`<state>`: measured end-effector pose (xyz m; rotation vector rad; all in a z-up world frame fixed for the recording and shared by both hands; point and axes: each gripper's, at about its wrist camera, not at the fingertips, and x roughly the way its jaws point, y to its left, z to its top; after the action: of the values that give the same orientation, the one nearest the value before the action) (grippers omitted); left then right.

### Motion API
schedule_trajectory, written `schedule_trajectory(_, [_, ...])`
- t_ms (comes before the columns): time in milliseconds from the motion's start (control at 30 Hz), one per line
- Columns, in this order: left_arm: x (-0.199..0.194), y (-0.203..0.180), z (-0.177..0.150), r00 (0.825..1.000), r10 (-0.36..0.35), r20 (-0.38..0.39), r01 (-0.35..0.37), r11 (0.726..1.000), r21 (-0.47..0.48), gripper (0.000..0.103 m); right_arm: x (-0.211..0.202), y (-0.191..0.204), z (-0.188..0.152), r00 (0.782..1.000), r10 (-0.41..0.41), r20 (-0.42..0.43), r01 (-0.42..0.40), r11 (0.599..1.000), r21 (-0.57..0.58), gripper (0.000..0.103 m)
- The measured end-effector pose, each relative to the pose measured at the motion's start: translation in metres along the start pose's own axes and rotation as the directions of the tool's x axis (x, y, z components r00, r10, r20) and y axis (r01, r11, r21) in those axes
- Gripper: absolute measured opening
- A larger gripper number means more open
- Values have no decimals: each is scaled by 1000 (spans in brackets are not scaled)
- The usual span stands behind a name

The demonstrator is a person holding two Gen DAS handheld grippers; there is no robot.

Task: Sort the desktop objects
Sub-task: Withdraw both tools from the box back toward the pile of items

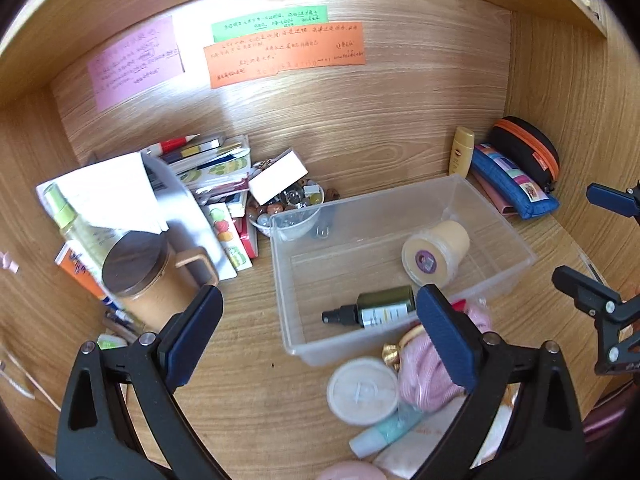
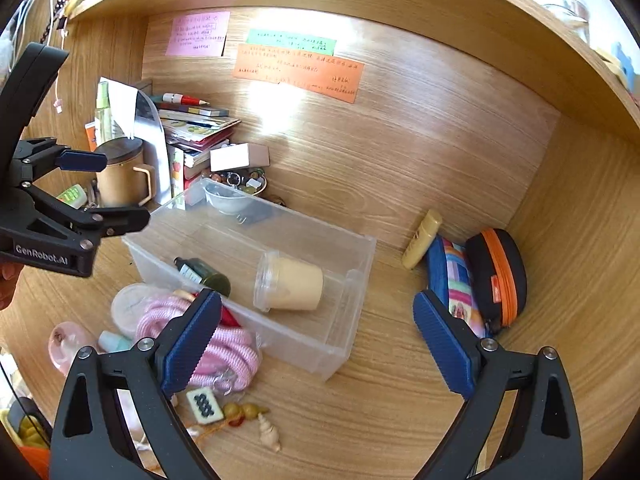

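A clear plastic bin [image 1: 360, 198] stands on the wooden desk. Inside it lie a dark green spray bottle [image 1: 380, 310] and a beige jar [image 1: 436, 252] on its side. My left gripper [image 1: 320, 296] hangs open over the bin's near left corner with nothing between its fingers. My right gripper [image 2: 316, 308] is open too, above the bin's [image 2: 288, 212] near edge, holding nothing. Close to the bin's front lie a pink cord [image 2: 228, 344], a white round lid [image 2: 128, 304], a mahjong tile [image 2: 204, 402] and a shell [image 2: 270, 432].
A lidded mug [image 1: 140, 272], a stack of books [image 1: 212, 164] and a bowl of beads [image 1: 292, 208] crowd the back left. A yellow tube [image 2: 422, 238], a blue pencil case [image 2: 452, 276] and a black-orange case [image 2: 500, 276] sit in the right corner. Wooden walls enclose the desk.
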<state>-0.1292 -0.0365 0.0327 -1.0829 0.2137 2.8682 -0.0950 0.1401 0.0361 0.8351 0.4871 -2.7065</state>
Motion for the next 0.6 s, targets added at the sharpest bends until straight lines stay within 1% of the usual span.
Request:
schedule_trajectory(133, [-12,3,-15,1000,13,4,-13,1000,-8,99,-10,-1,-12,1000,-13,0,13,1000,9,96])
schedule_trajectory(300, [-20,6,-38,1000,21,-10,-21,1000,-15,99,-19,-6,-30,1000,-12,-1,12,999,36,96])
schedule_trajectory(467, [-23,10,-62,999,7,-34,-9,999,-44,99,-19,-9,-50,1000,-12,-26,14,997,72,96])
schedule_trajectory(600, [-25,11,-79,999,-5,-46,1,997,-71,99,-17,-8,-61,999,-14,-48,18,997,77,96])
